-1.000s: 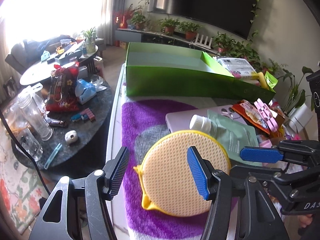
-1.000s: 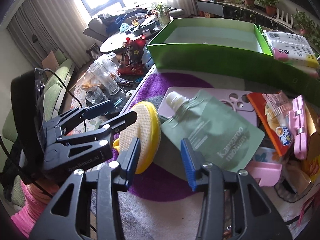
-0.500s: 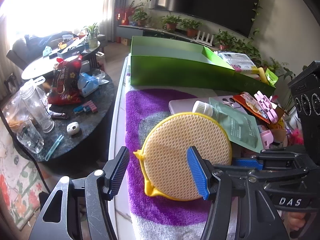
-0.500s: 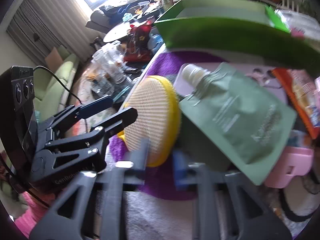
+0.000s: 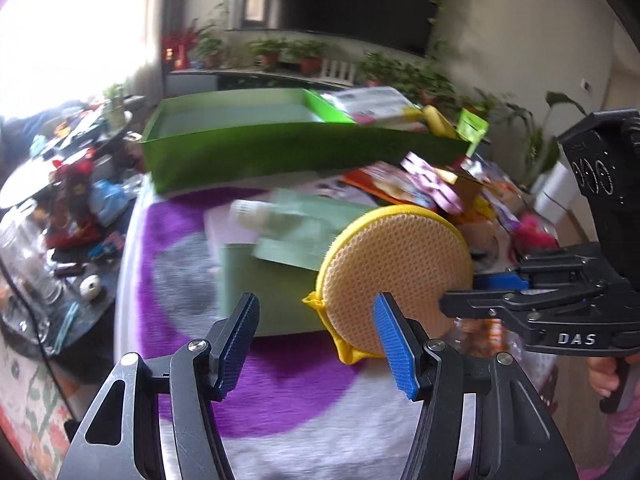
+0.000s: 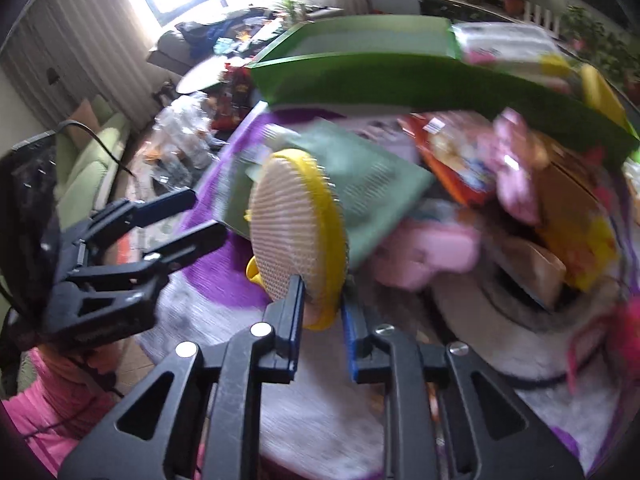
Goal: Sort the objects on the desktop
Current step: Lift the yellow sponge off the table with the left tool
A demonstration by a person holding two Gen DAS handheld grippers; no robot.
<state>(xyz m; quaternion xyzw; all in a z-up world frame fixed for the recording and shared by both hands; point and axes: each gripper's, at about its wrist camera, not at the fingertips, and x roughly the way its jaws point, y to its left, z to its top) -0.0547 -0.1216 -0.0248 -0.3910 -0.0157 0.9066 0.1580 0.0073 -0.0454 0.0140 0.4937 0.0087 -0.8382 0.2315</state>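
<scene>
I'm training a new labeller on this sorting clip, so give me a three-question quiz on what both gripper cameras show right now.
1. True or false: the left gripper is clamped on the round yellow sponge.
2. Which gripper holds the sponge? A) left B) right C) neither
3. Fill in: behind the clutter stands a large ___ box.

Key
1. False: its jaws stand open with nothing between them.
2. B: its pads pinch the sponge's lower edge, sponge on edge.
3. Green.
</scene>
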